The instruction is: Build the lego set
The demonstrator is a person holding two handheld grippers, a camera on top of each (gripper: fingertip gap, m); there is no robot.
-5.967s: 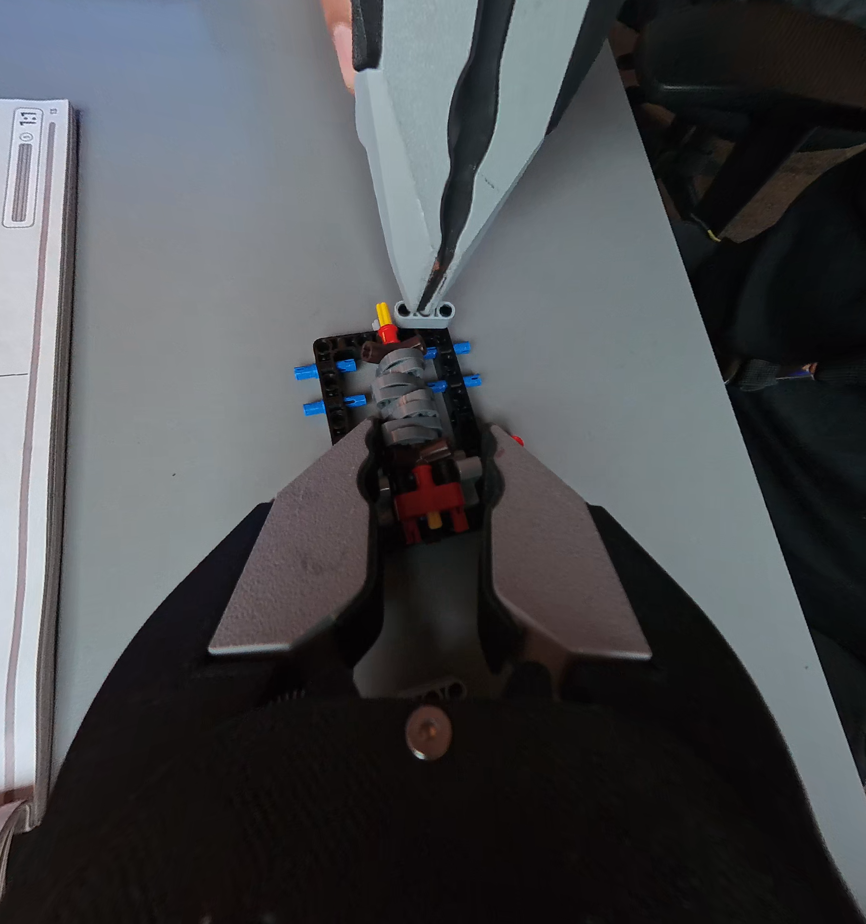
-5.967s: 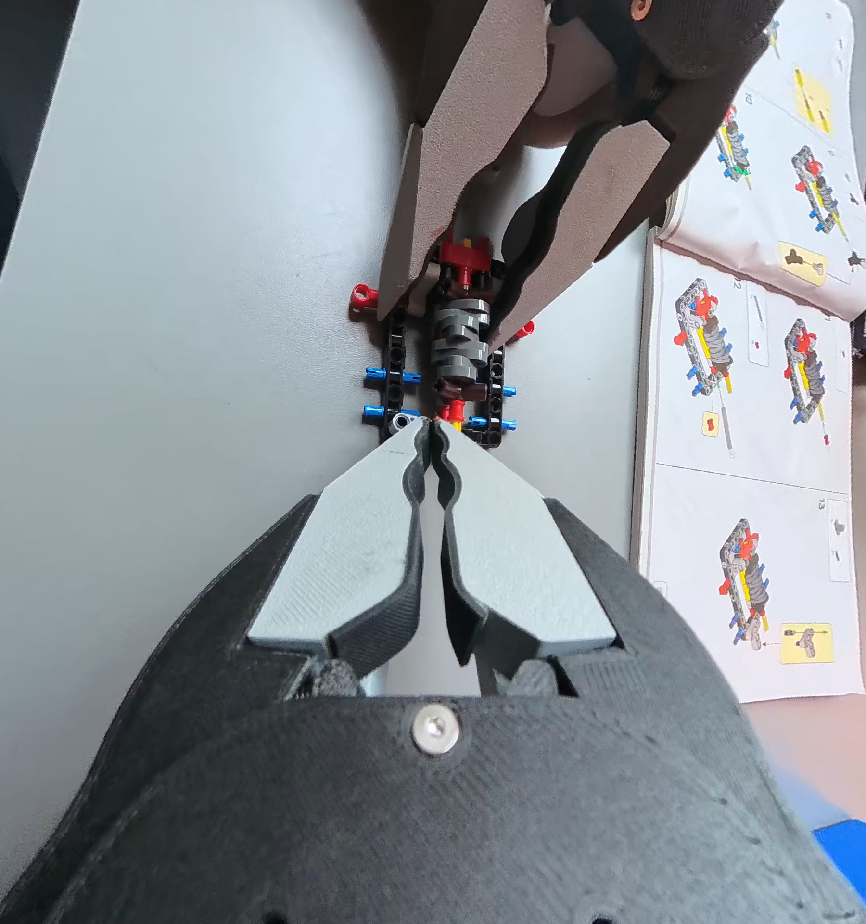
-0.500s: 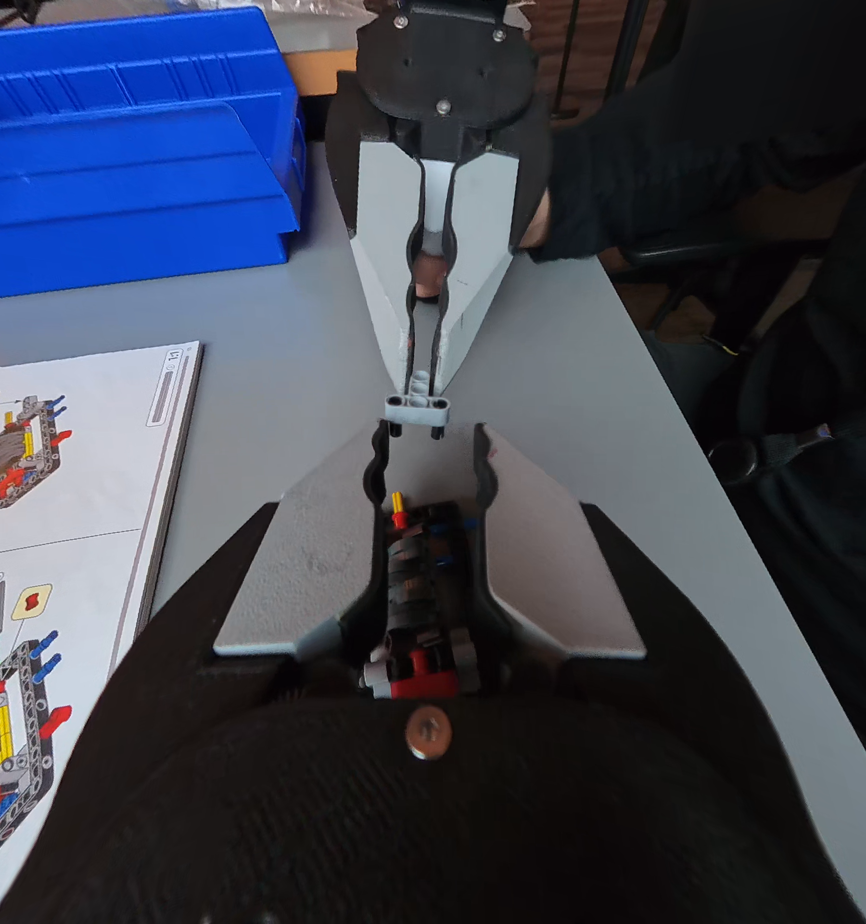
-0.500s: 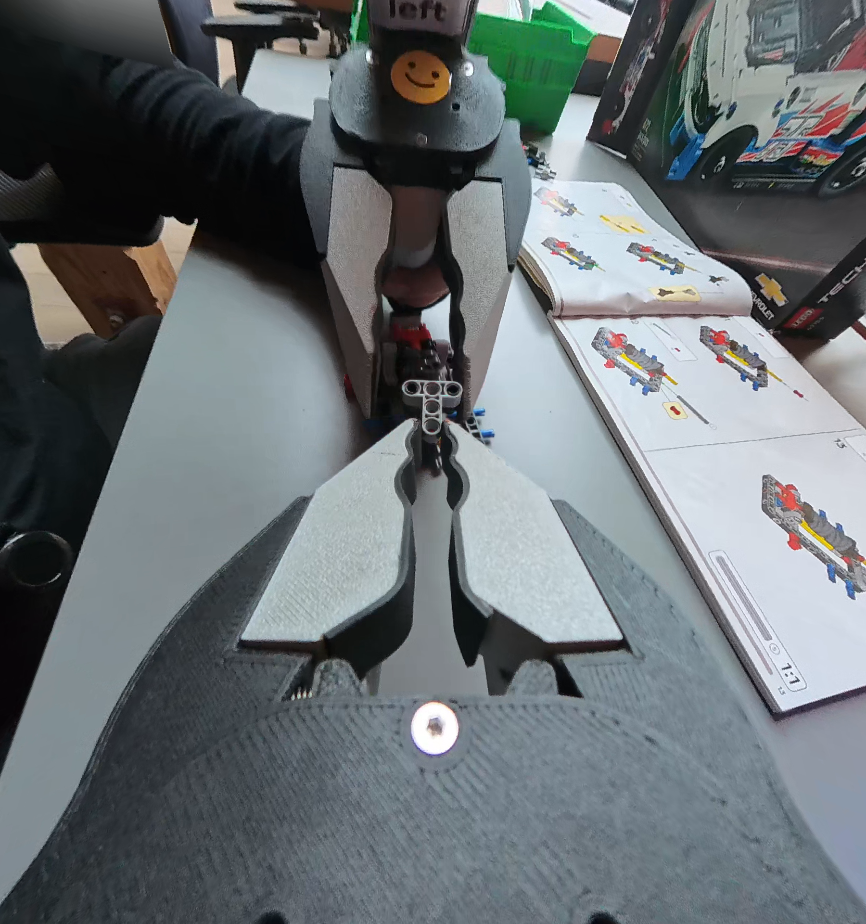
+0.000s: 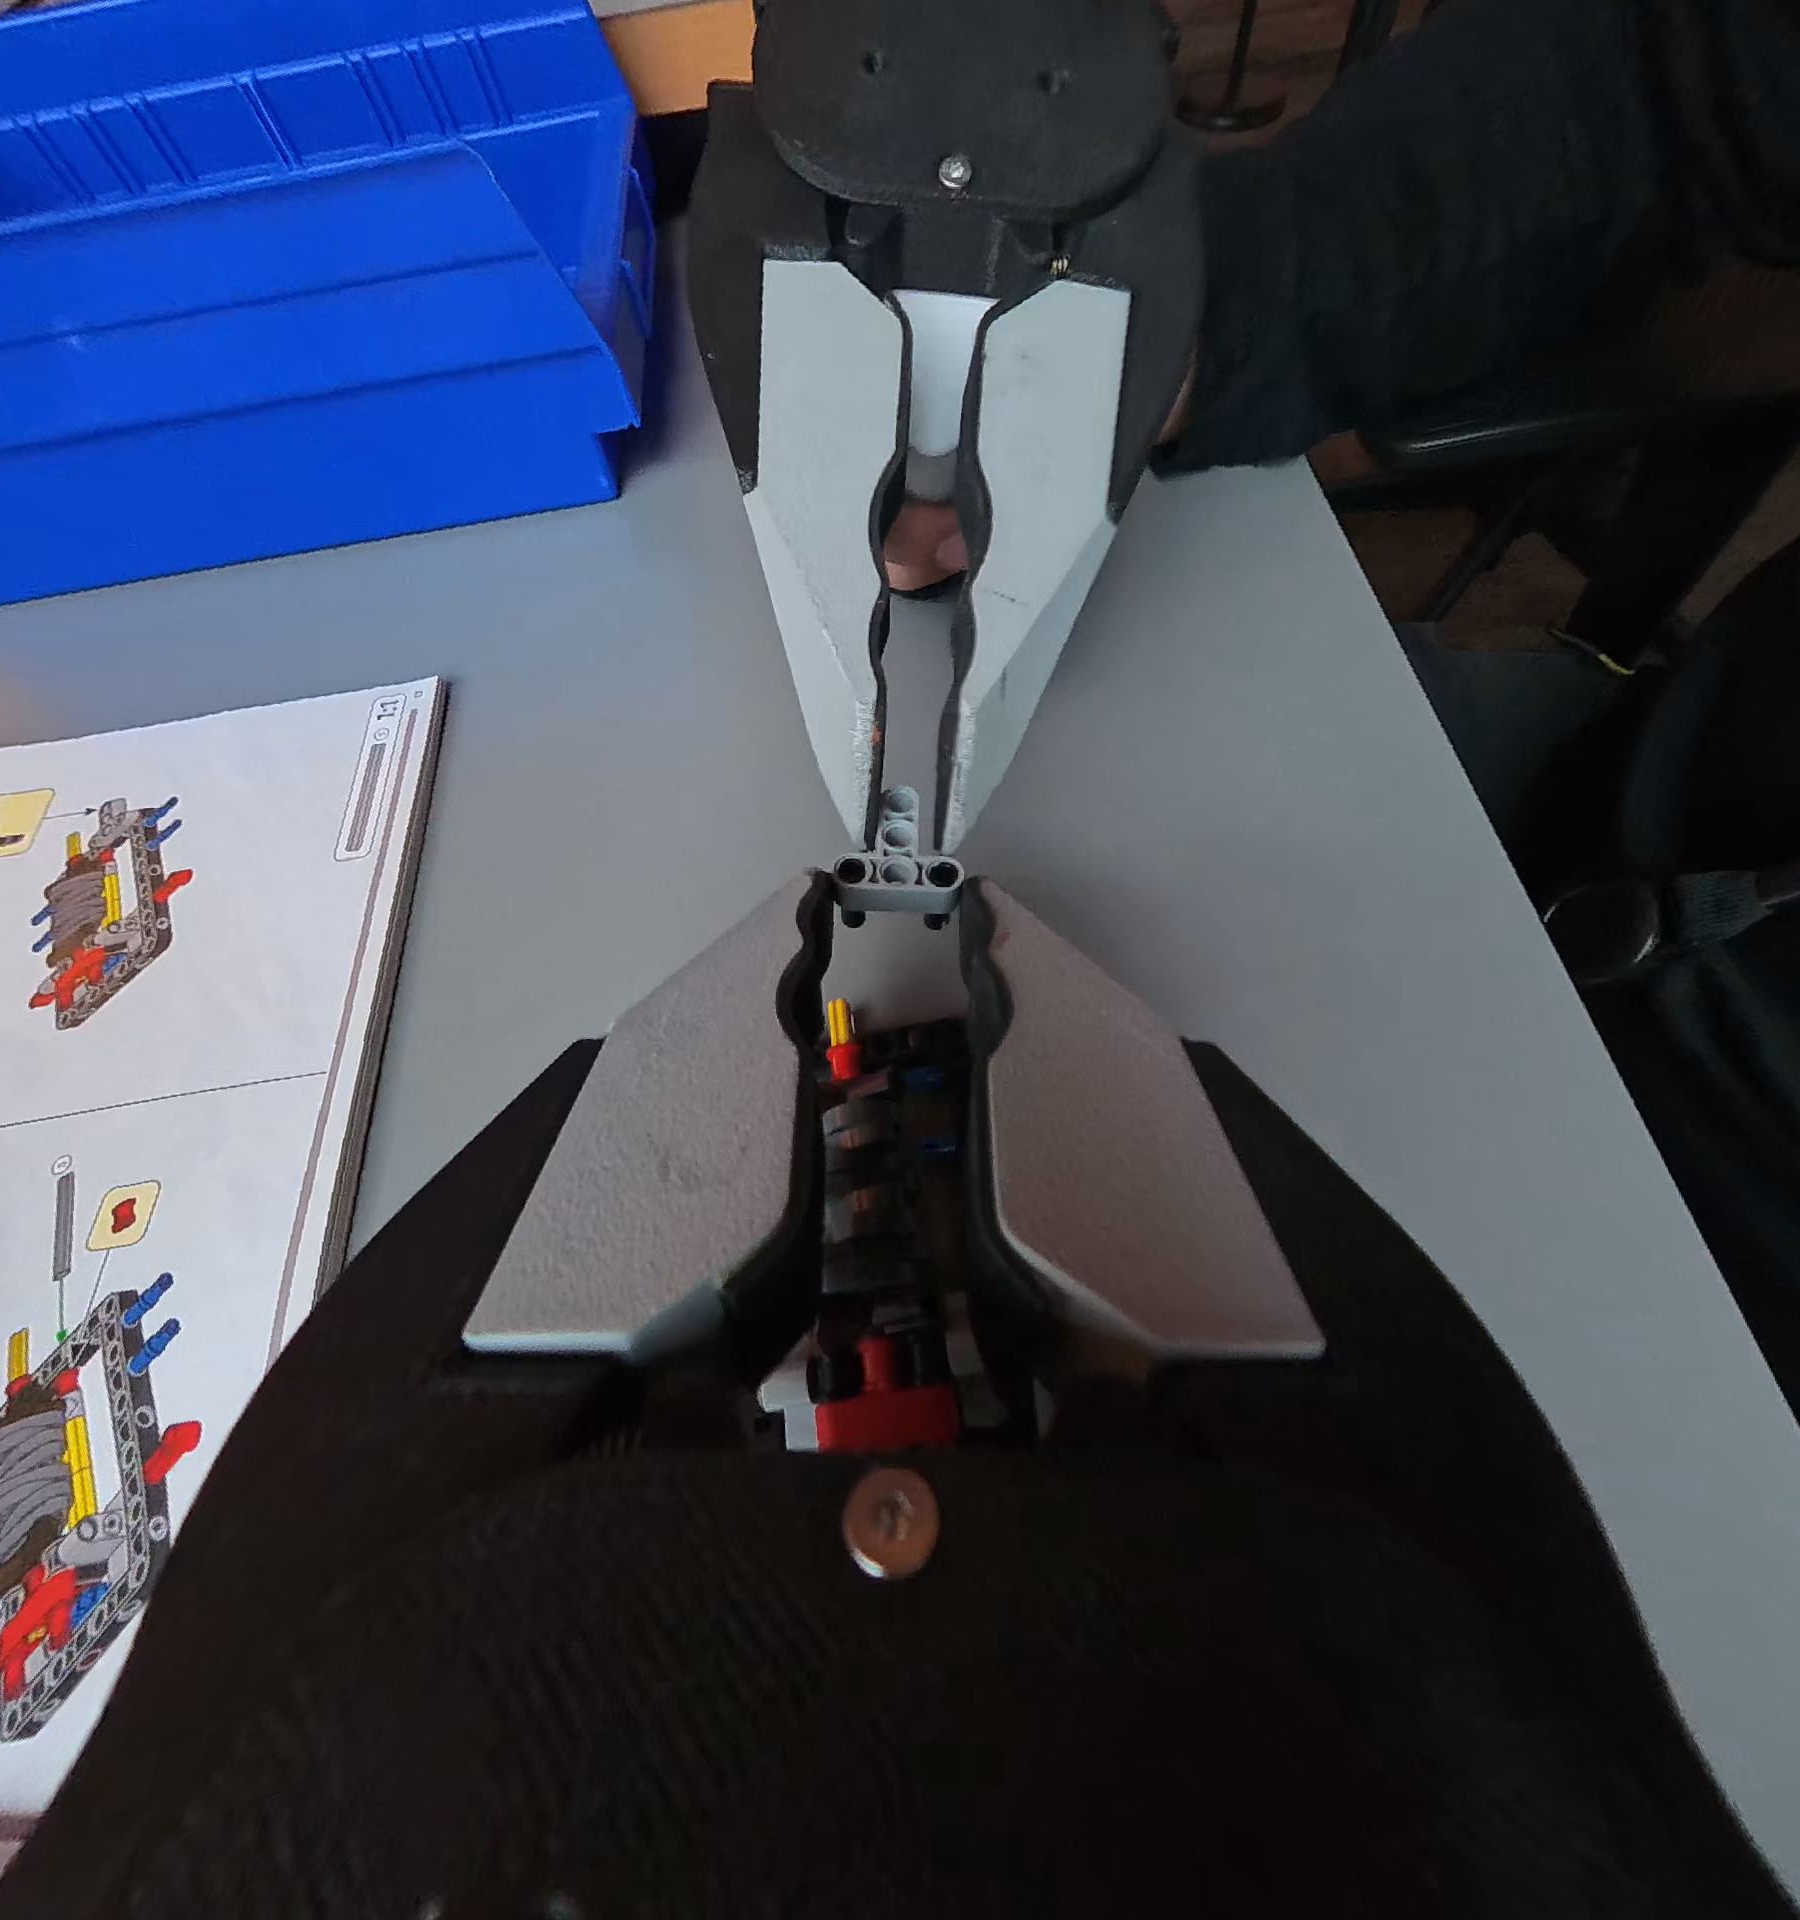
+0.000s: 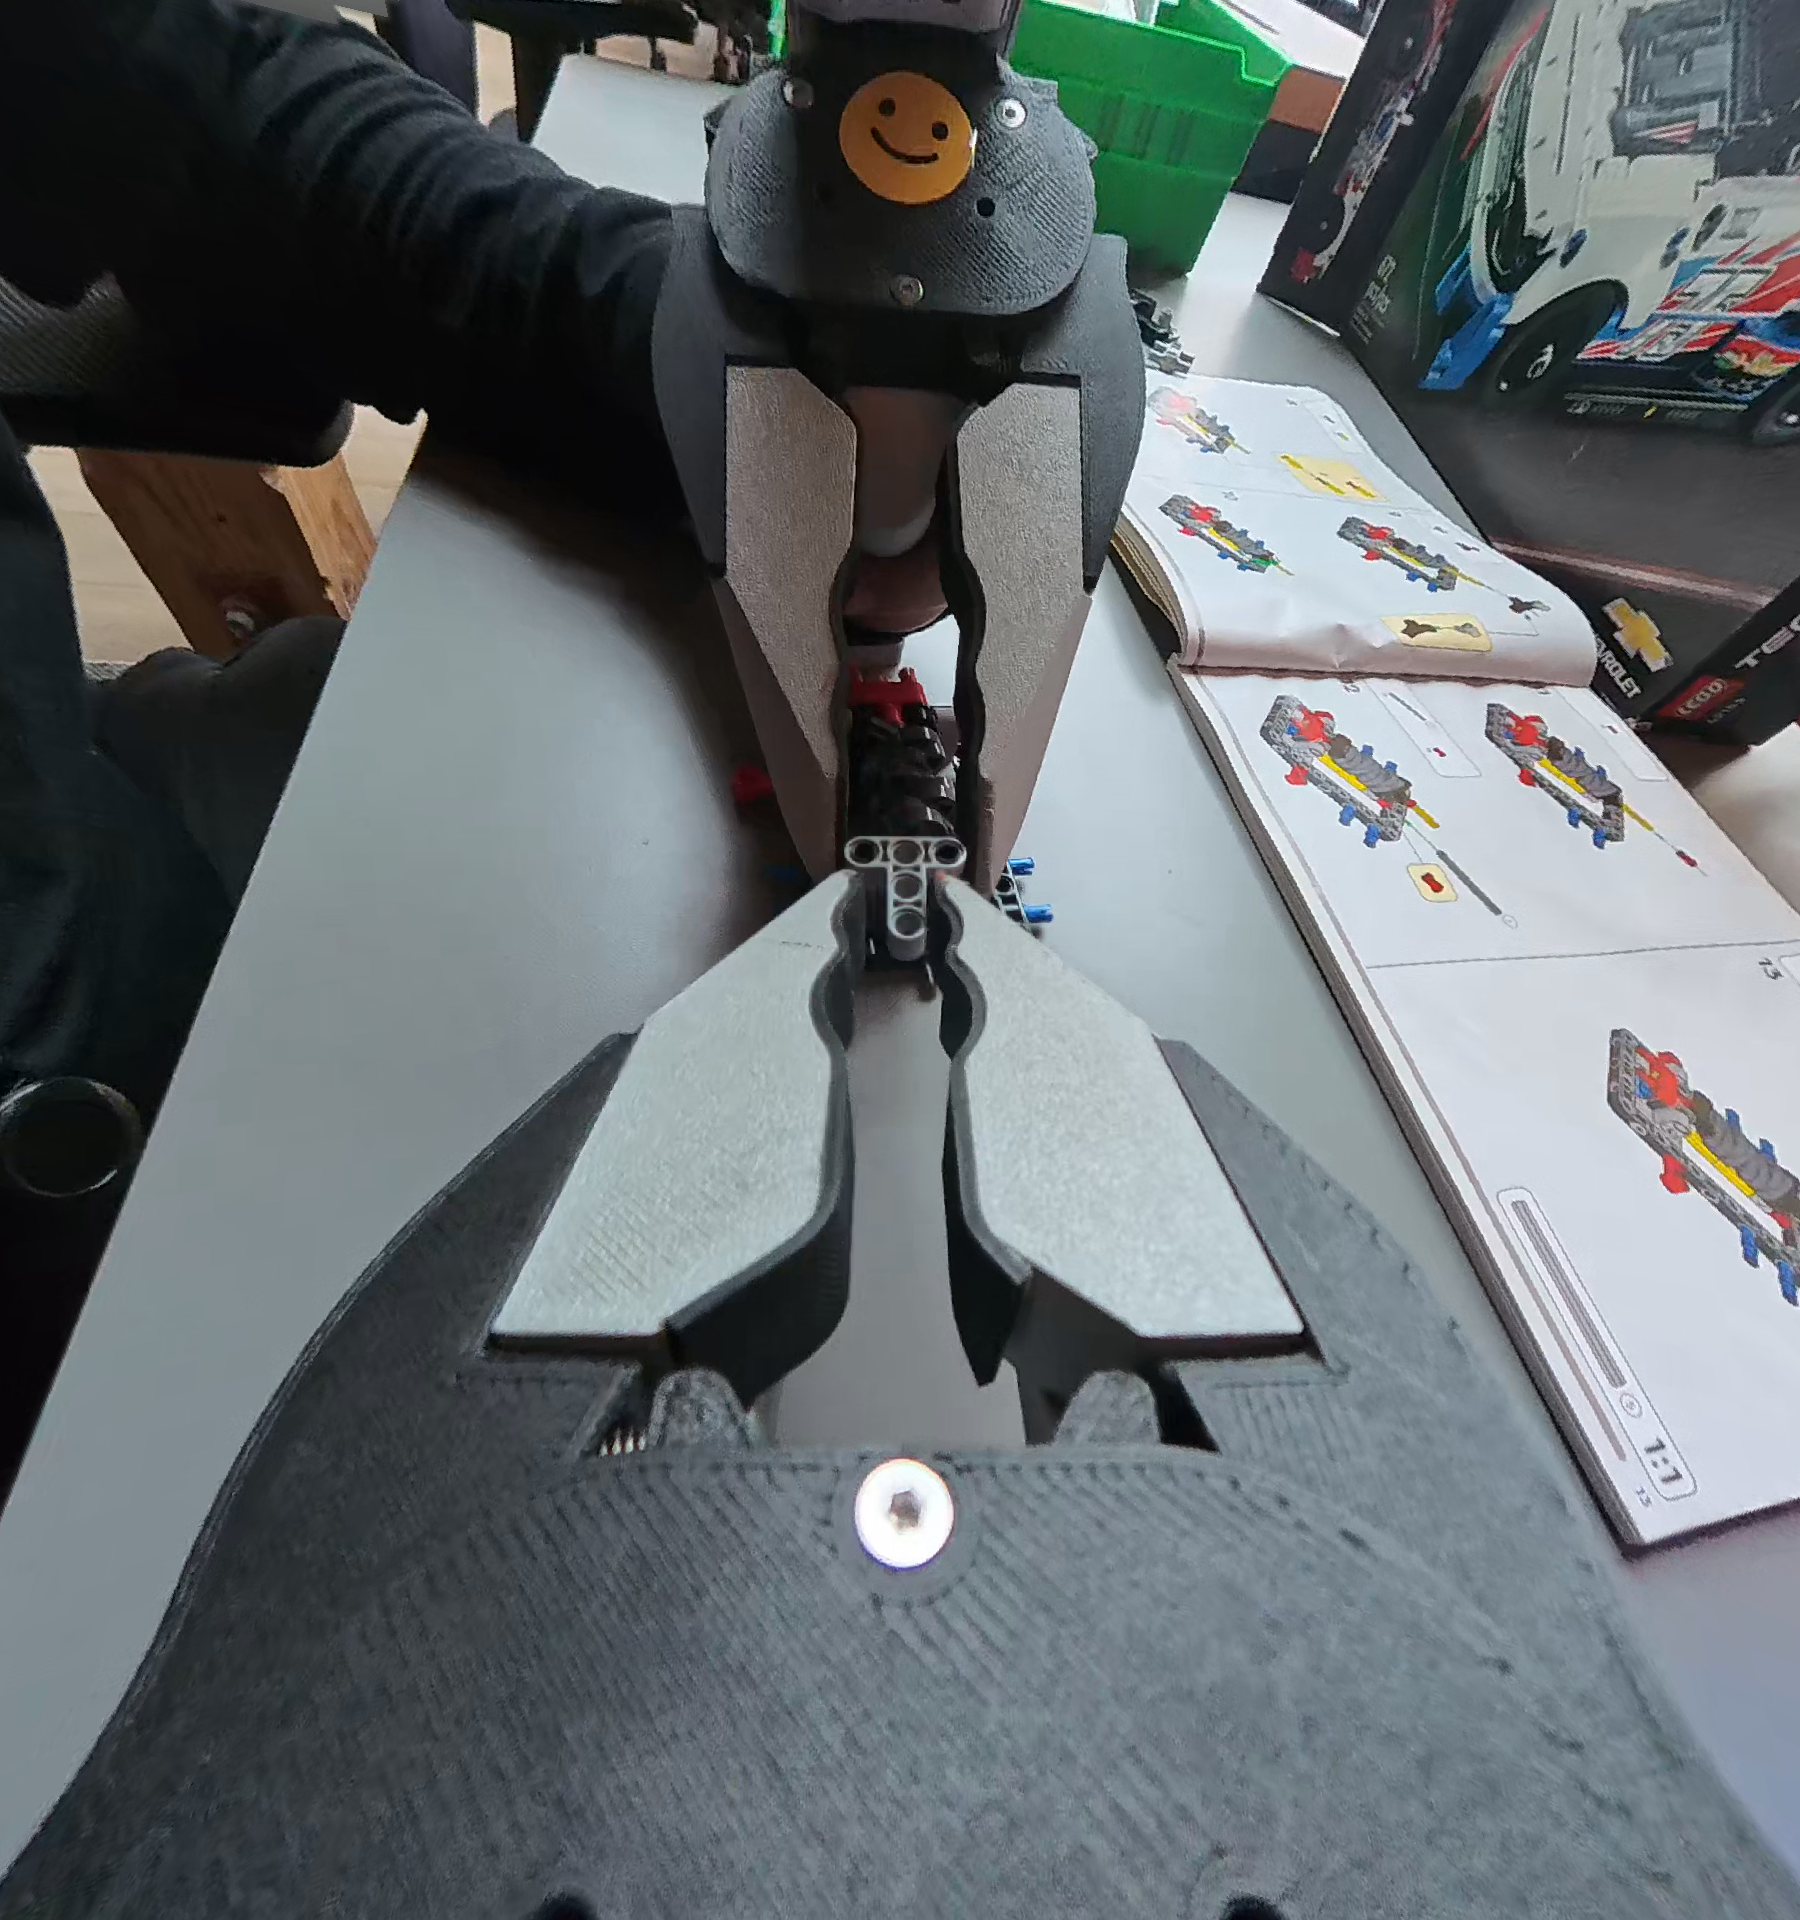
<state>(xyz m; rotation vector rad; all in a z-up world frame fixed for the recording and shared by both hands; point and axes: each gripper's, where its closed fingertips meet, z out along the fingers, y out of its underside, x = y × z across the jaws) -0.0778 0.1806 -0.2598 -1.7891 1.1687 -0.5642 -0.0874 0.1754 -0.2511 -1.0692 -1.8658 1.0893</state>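
The right hand-held gripper (image 6: 901, 914) is pinching the grey T-beam (image 6: 904, 883); the left hand-held gripper (image 5: 891, 925) is clamping the frame assembly (image 5: 880, 1195). Its pins, probably misaligned, risk jamming.

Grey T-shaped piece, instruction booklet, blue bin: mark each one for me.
Grey T-shaped piece (image 6: 906, 883), right wrist view, on its stem.
Instruction booklet (image 5: 252, 997), left wrist view, on the open page's blank area.
Blue bin (image 5: 283, 343), left wrist view, on its sloped front wall.
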